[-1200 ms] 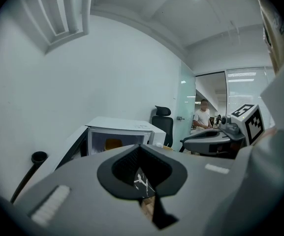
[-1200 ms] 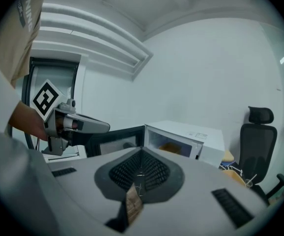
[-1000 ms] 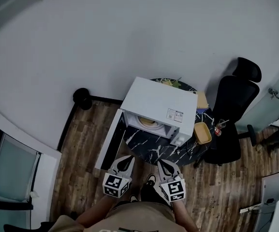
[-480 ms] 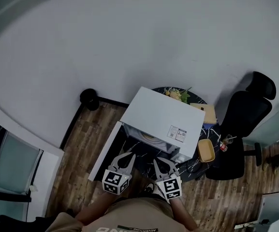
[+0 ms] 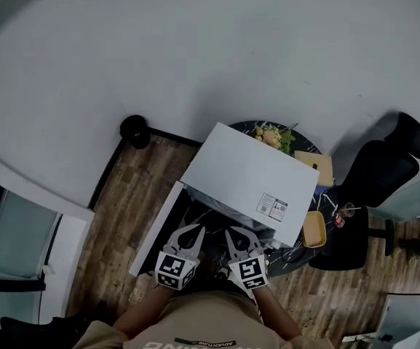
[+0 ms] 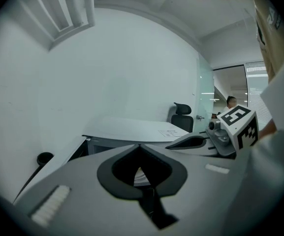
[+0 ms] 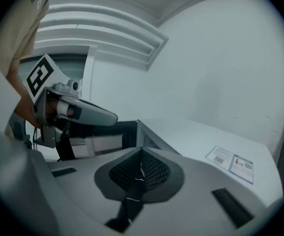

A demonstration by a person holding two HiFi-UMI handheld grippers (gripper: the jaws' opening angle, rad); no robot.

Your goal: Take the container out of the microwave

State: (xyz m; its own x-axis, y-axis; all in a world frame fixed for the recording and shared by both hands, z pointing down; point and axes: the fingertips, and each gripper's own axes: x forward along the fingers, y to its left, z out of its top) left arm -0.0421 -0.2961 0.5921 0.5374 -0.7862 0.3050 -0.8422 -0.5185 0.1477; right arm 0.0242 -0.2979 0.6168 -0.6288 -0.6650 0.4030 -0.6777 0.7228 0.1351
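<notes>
Progress so far is slight, as I read it. The microwave (image 5: pixel 250 173) sits on the dark worktop (image 5: pixel 291 251) with its door (image 5: pixel 157 227) swung wide open to the left, so the way in is clear. The container itself I cannot see: from the head view the microwave's white top covers the cavity, and neither gripper view shows it plainly. I judge that it is inside, not yet touched.

My left tool (image 5: pixel 186 233) and right tool (image 5: pixel 236 233) hover side by side just in front of the open cavity, both pointed at it. Each has its jaws brought together at the tips, with nothing between them.

A yellow tray (image 5: pixel 313 229) lies on the worktop to the right of the microwave, apart from both tools.

Left to do: part the jaws, reach in, grip the container and draw it out.
</notes>
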